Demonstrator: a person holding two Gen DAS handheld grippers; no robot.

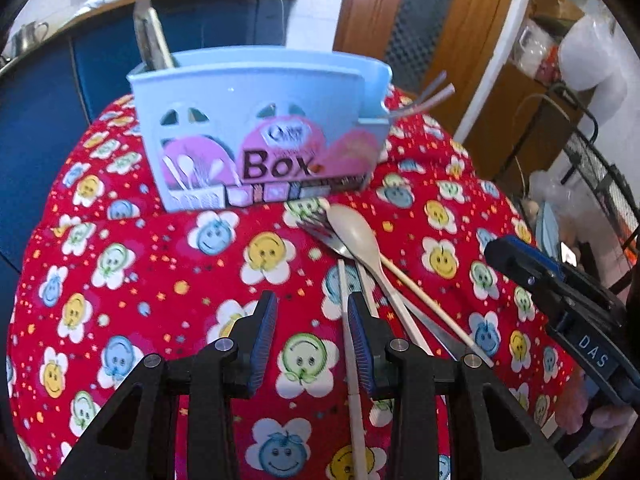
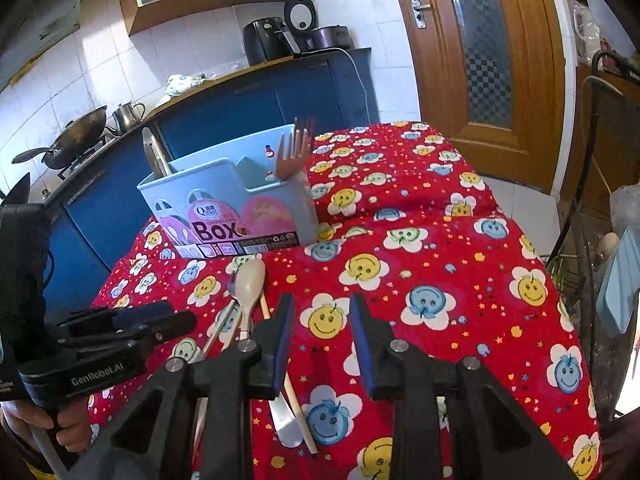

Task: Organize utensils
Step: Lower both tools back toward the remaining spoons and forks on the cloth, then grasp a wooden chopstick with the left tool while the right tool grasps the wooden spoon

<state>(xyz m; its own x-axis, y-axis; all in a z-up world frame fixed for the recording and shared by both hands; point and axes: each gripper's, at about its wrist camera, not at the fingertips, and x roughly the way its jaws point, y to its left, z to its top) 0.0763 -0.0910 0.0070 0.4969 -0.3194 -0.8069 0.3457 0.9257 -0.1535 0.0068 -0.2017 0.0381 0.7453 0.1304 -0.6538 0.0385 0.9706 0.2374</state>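
The blue utensil box (image 1: 260, 128) stands at the far side of the worktop (image 1: 120, 280) (red smiley-flower cloth). Spoon (image 1: 356, 236), fork (image 1: 320, 232) and chopsticks (image 1: 424, 292) lie piled before it. Left hand-held gripper (image 1: 312, 340) and right hand-held gripper (image 2: 322, 344) hover, jaws parted, holding nothing.

I see a red smiley-flower cloth (image 2: 420, 240) covering the surface. Behind it, a blue cabinet (image 2: 256, 96) carries a black air fryer (image 2: 266, 40), a wok (image 2: 76, 132) and a steel kettle (image 2: 127, 115). A wooden door (image 2: 480, 48) stands at right.
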